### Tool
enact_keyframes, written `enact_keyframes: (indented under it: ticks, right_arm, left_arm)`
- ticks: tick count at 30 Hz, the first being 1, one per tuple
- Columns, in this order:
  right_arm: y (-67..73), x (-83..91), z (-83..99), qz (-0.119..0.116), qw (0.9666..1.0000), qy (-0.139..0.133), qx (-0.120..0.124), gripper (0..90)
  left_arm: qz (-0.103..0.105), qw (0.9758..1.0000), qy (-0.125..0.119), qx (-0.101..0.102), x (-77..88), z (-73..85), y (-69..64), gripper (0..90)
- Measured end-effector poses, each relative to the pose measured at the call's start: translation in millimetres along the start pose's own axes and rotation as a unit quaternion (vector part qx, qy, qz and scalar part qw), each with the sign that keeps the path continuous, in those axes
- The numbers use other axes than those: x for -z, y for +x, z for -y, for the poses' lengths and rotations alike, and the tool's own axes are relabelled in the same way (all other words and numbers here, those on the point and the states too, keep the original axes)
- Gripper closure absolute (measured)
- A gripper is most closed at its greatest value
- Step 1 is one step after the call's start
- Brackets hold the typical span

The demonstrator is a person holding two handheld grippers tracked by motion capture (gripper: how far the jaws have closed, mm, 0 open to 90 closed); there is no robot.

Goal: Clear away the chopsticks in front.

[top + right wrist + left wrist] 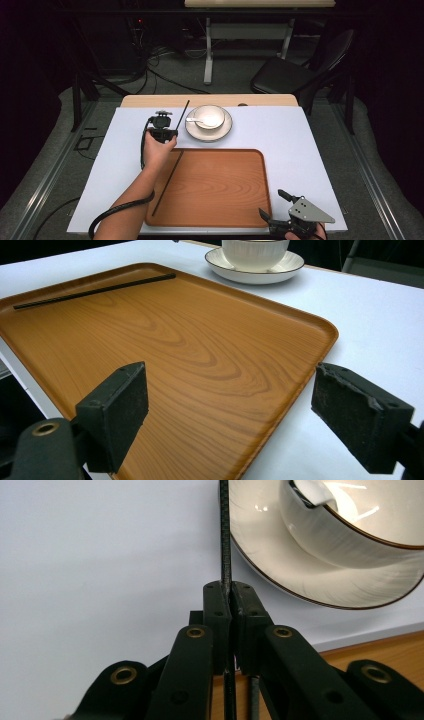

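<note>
My left gripper [172, 131] is shut on a thin black chopstick [184, 112], held just left of a white saucer [192, 131]. In the left gripper view the chopstick [225, 540] runs up from between the closed jaws of the left gripper [230, 597], close beside the saucer [280, 560]. The saucer carries a white bowl [209, 118] with a white spoon [192, 120] in it. A second black chopstick [168, 182] lies along the left side of a wooden tray [225, 190]. My right gripper [274, 204] hovers open over the tray's near right corner, with nothing in it.
A white mat [300, 145] covers the table around the tray. In the right gripper view the tray [200, 350] spreads ahead of the right gripper [232, 395], with the lying chopstick [95, 290] and the bowl [255, 252] beyond. A black chair [295, 75] stands behind the table.
</note>
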State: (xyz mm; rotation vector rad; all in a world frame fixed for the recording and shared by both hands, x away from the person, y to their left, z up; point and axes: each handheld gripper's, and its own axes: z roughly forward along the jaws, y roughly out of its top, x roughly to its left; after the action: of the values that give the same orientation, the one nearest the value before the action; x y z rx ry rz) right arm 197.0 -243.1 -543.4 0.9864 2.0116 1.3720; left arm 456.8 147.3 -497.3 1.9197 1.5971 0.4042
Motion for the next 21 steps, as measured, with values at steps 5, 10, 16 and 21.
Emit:
enact_keyframes:
  ticks: [5,10,16,21]
  right_arm:
    - [0.2,-0.6,-0.4,-0.001,1.0000,0.000,0.001,14.7]
    - [0.0,-0.9,-0.7,-0.001,1.0000,0.000,0.000,14.7]
    - [0.4,-1.2,-0.9,-0.002,1.0000,0.000,0.002,14.7]
    - [1.5,-0.8,-1.0,0.002,1.0000,0.000,0.002,14.8]
  left_arm:
    - [0.002,0.9998,-0.014,0.013,12.9,1.9,9.4,86.0]
    - [0.008,0.9996,-0.024,0.013,33.2,7.1,19.0,86.0]
    - [0.022,0.9988,-0.041,0.012,61.7,22.0,29.6,85.9]
    - [0.035,0.9980,-0.054,0.001,88.0,39.8,35.3,86.0]
